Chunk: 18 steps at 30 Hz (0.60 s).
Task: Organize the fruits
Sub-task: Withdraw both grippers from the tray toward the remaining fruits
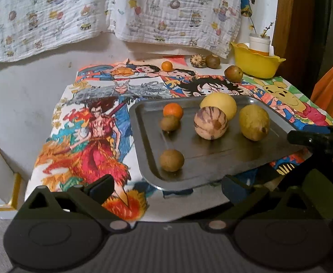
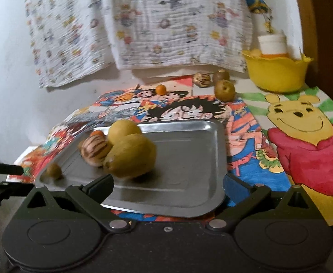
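Evidently both grippers are spread wide and hold nothing: the right gripper [image 2: 167,182] hangs over the near rim of the metal tray [image 2: 189,159], the left gripper [image 1: 166,186] at the tray's near corner. Just ahead of the right gripper's left finger lies a large yellow-green fruit [image 2: 131,155], touching a striped fruit [image 2: 96,150] beyond it; small brown and orange fruits [image 1: 171,160] sit further left. More fruit rests on the bench [image 2: 302,104] well ahead, near a yellow bowl [image 2: 276,75]. The big fruit looks firm, smooth and round, likely to roll on slick metal, so taking it across its middle seems wisest. Only "DA" is readable on the right gripper's finger in the left view.
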{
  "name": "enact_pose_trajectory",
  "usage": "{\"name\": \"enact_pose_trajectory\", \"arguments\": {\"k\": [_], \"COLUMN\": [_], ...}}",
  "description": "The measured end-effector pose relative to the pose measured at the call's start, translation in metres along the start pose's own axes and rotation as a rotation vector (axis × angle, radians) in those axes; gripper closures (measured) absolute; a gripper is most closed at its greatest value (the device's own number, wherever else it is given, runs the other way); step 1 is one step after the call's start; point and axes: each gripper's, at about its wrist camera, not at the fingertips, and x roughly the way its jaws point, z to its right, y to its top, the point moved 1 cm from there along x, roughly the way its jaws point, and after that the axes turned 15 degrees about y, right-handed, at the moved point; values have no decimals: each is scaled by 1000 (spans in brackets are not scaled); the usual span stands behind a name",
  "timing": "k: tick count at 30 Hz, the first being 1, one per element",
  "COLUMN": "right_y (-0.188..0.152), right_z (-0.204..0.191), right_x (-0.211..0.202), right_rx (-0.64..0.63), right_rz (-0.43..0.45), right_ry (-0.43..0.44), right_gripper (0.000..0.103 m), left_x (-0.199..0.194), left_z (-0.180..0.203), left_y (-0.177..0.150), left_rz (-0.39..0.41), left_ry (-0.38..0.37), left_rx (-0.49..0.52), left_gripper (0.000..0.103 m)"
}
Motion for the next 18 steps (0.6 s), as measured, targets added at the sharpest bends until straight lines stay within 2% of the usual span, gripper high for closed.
{"name": "enact_pose_trajectory", "arguments": {"k": [8, 18], "right_y": [12, 45], "right_z": [30, 60], "right_x": [9, 24], "right_rx": [51, 51], "right_rz": [37, 55], "right_ry": [-32, -53], "right_gripper": [1, 1], "left_x": [16, 58], "left_z": [1, 22], "left_y": [30, 93], "left_rz": [-5, 31], "left_ry": [-34, -46], "left_rx": [6, 52], "left_gripper": [1, 1]}}
